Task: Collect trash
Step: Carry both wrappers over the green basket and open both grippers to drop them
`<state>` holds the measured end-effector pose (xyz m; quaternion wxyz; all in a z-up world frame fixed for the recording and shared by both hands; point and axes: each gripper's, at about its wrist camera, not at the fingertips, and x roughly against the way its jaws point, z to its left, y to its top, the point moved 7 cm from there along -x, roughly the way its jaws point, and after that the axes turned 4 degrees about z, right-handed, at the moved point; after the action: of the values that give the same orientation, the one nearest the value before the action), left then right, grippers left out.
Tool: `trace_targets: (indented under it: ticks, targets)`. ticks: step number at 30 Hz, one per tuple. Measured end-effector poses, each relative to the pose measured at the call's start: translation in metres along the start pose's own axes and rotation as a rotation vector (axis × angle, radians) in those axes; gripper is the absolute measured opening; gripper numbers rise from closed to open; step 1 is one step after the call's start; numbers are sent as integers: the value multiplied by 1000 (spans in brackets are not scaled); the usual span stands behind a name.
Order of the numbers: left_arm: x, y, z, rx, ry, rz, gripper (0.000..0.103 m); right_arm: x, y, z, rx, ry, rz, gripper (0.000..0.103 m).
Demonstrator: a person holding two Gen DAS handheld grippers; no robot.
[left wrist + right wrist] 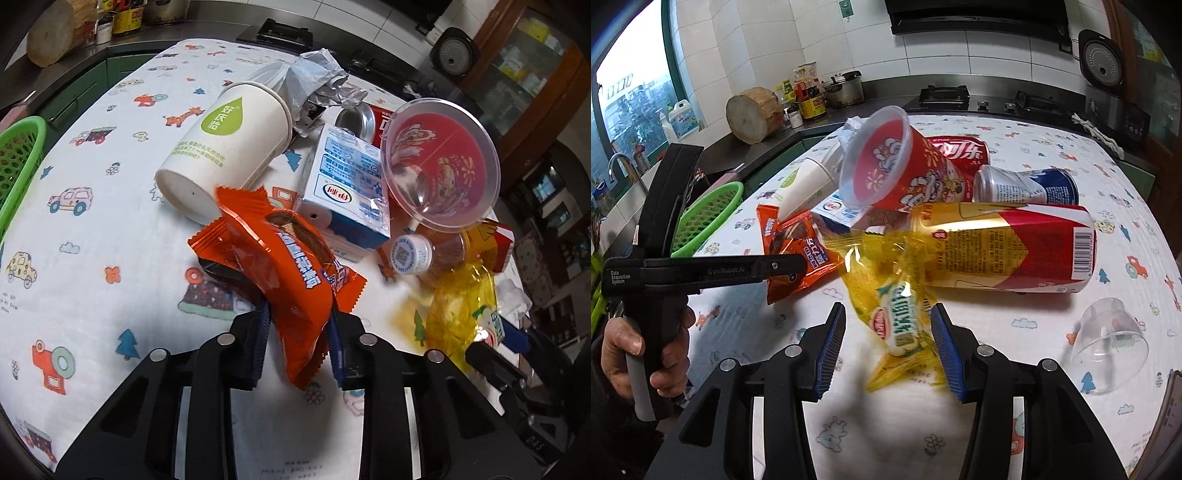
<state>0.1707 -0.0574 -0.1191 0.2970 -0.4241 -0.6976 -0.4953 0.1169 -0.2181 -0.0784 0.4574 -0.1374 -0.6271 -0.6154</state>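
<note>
An orange snack wrapper (280, 266) stands up between the blue pads of my left gripper (299, 325), which is shut on its lower end. From the right wrist view the same wrapper (798, 251) shows behind the left gripper (790, 264), gripped by a person's hand (628, 347). My right gripper (890, 332) is shut on a clear yellow candy wrapper (897, 325) with a green-and-white label, lifted a little off the cloth. The yellow wrapper (458, 310) and right gripper (517, 339) also appear at the left wrist view's right edge.
A trash pile lies just beyond: white paper cup (229, 147), milk carton (343, 184), red cup with clear rim (897, 170), cola can (960, 151), dented blue can (1027, 184), gold-red can (1004, 251). A clear cup (1108, 343) lies right. A green basket (709, 218) sits at the left table edge.
</note>
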Motion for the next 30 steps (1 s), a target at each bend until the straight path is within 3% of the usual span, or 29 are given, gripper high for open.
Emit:
trace_targets:
  ticks: [4, 20, 25, 30]
  targets:
    - [7, -5, 4, -12, -11, -4, 22, -2, 2, 7, 12, 9, 7, 48]
    - [43, -17, 22, -54, -3, -36, 21, -36, -1, 1, 49, -55, 95, 54]
    - [59, -19, 33, -51, -3, -57, 21, -33, 1, 8, 53, -48, 83, 41]
    - [83, -18, 55, -35, 10, -97, 21, -25, 10, 30, 91, -13, 67, 39]
